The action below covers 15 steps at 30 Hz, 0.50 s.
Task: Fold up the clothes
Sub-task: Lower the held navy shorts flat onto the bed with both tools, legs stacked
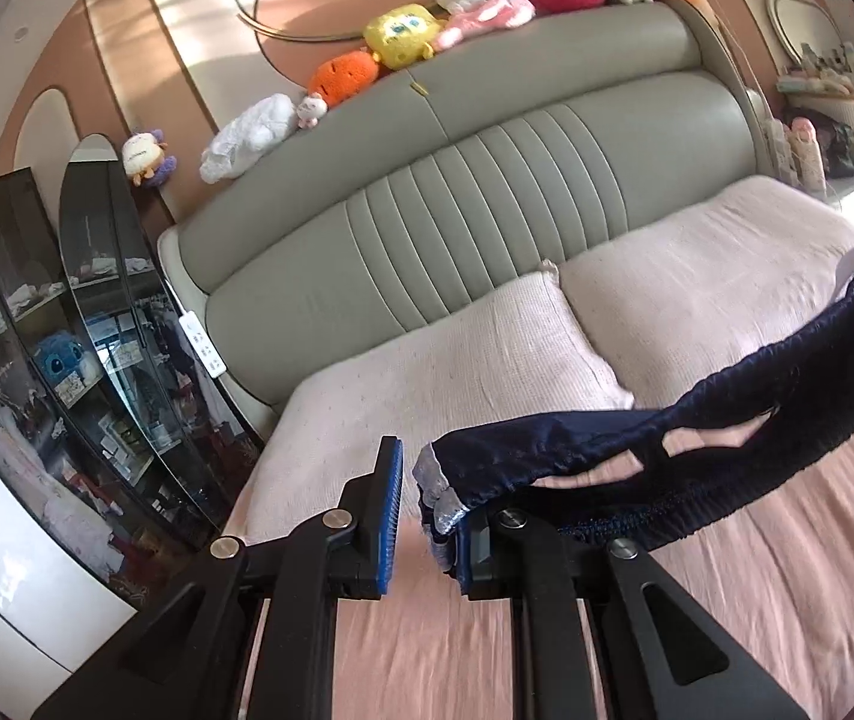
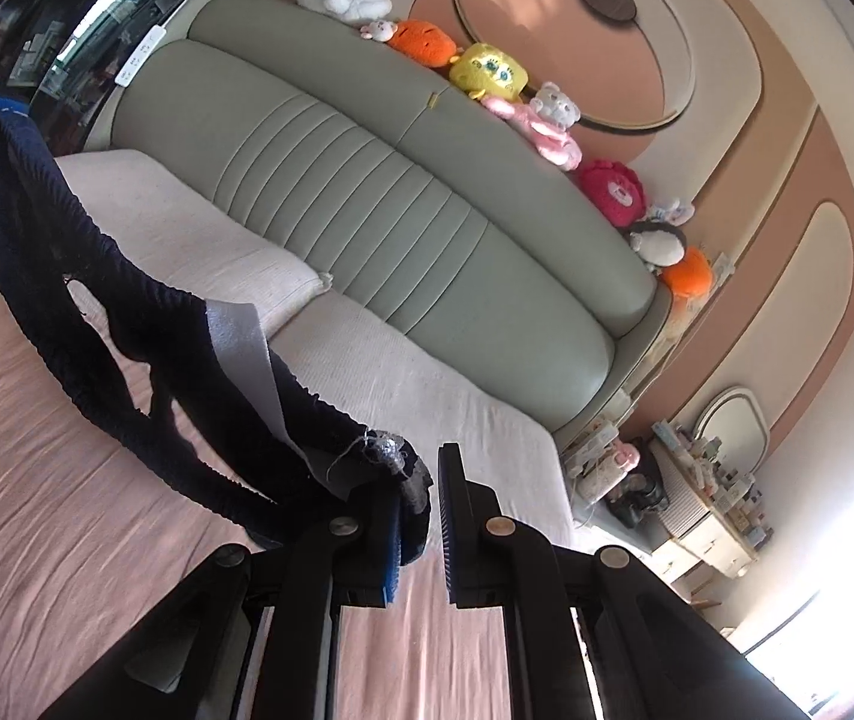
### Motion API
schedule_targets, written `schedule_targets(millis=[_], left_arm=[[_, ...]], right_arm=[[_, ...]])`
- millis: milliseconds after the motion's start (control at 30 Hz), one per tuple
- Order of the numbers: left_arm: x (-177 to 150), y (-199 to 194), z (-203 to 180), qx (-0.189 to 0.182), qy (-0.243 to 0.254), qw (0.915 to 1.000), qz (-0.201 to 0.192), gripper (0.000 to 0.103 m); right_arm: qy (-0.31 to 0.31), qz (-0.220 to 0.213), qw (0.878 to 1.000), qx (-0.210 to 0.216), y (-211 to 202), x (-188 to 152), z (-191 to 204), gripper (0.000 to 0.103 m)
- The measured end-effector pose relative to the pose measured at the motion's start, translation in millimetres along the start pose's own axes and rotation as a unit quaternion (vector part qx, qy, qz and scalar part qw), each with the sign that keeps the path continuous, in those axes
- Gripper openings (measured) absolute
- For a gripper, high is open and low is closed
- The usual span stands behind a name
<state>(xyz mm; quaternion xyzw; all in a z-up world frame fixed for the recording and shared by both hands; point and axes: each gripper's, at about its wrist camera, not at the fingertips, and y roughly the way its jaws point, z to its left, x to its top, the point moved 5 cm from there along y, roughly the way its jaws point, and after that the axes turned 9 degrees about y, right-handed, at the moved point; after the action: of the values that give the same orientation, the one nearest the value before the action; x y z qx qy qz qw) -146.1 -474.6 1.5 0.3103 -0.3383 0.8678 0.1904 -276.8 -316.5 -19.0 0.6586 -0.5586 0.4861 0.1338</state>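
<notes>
- Plush toys (image 1: 403, 36) in yellow, orange, pink, white and dark red sat in a row along the top of the grey-green padded leather headboard (image 1: 487, 168), well apart from both tools.
- Two pale cream knitted pillows (image 1: 547, 336) lay side by side against the foot of that headboard, on the pink-sheeted bed (image 1: 727, 588).
- A dark glass-fronted display cabinet (image 1: 67, 330) stood beside the bed on the left of the left wrist view; a cluttered cream dresser (image 2: 709, 516) stood at the far side in the right wrist view.
- Nothing lay on the open sheet between the tools and the pillows.
- The dark navy garment with a gathered elastic waistband (image 1: 727, 420) hung stretched between the two tools, raised clear of the sheet, its waistband sagging in a loop with pink sheet showing through the gap.
- A grey inner label or lining (image 2: 241, 342) showed near the end of the cloth at the right tool.
- The left tool (image 1: 421, 510) was clamped on one end of the garment, a bunched corner with silvery trim pinched at its right pad while the cloth trailed off to the right.
- The right tool (image 2: 418, 516) was clamped on the other end, cloth gathered against its left blue pad and trailing away to the left.
- Both tools pointed slightly downward toward the headboard; the right wrist view was rolled markedly.
</notes>
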Motion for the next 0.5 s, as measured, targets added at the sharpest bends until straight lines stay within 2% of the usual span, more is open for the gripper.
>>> schedule_targets(millis=[133, 267, 433, 500], left_arm=[[-60.2, 3.2, -38.6, -0.048, 0.005, 0.9973, 0.055, 0.013], [-106.5, -4.7, -72.1, -0.087, 0.019, 0.9916, 0.094, 0.013], [-134.6, -20.2, -94.7, -0.1, 0.054, 0.9886, 0.099, 0.013], [-145.1, -23.2, -99.4, -0.107, 0.052, 0.9875, 0.104, 0.013]], right_arm=[[0.016, 0.069, 0.997, 0.038, -3.4, -61.2, 27.6, 0.008], [0.009, 0.11, 0.992, 0.056, -20.1, -115.6, 53.2, 0.008], [0.005, 0.151, 0.986, 0.069, -41.2, -171.4, 73.5, 0.008], [0.002, 0.166, 0.983, 0.074, -47.4, -188.7, 79.4, 0.008]])
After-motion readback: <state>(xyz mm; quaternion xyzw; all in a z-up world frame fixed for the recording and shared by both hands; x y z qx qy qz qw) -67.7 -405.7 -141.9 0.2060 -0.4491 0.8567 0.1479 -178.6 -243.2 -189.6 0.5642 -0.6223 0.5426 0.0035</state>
